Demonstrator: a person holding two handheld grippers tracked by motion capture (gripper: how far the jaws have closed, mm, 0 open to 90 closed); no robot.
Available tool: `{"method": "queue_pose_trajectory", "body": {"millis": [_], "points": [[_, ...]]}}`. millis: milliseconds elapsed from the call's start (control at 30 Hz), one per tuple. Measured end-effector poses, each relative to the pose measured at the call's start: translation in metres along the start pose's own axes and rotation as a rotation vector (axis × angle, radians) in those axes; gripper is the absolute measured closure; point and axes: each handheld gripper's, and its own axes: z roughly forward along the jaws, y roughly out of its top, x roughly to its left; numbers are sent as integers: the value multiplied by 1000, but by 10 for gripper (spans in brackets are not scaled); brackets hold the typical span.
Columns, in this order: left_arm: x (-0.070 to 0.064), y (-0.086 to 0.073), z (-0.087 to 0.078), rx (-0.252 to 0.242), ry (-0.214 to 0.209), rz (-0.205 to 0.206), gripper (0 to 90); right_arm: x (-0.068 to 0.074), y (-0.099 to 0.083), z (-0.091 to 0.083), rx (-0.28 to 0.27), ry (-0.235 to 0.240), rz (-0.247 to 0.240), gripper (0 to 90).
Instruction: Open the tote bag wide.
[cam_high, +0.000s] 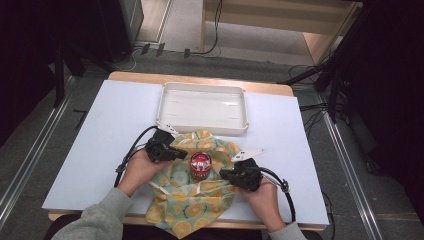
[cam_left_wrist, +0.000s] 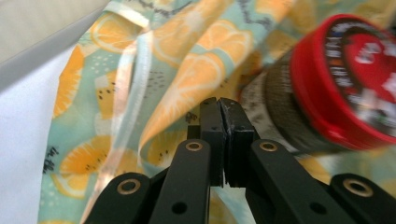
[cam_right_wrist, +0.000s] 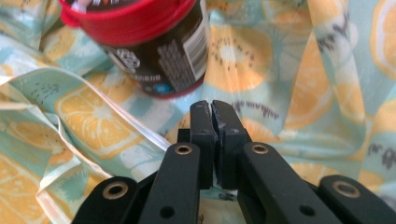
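A dark jar with a red lid (cam_high: 200, 166) stands upright in the middle of a light green cloth printed with orange slices (cam_high: 190, 205), spread and rumpled on the white table. My left gripper (cam_high: 182, 154) sits just left of the jar, its jaws pressed together over the cloth (cam_left_wrist: 187, 42), with the jar (cam_left_wrist: 336, 88) to its right. My right gripper (cam_high: 224, 174) sits just right of the jar, and its jaws are also together. In the right gripper view the right gripper (cam_right_wrist: 212, 107) points at the jar's base (cam_right_wrist: 154, 46) above the cloth (cam_right_wrist: 303, 70). I see nothing between either pair of pads.
A shallow white tray (cam_high: 202, 126) lies behind the cloth, with its front wall close to the left gripper. The white table (cam_high: 100, 140) stretches bare to the left and right. The cloth hangs over the near table edge. Cables trail from both grippers.
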Motion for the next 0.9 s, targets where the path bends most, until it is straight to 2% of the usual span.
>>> {"method": "queue_pose_trajectory", "body": {"millis": [133,500,700,900], "points": [[5,1,9,5,12,3,890,0,-7,1,11,8,0,891],[16,7,21,-2,52,-7,891,4,-19,0,36,34,-32,891],[22,8,22,-22,62,-26,896,4,-24,-3,35,40,-36,891],[27,10,22,-32,89,-24,899,7,-27,-5,42,53,-42,892]]}}
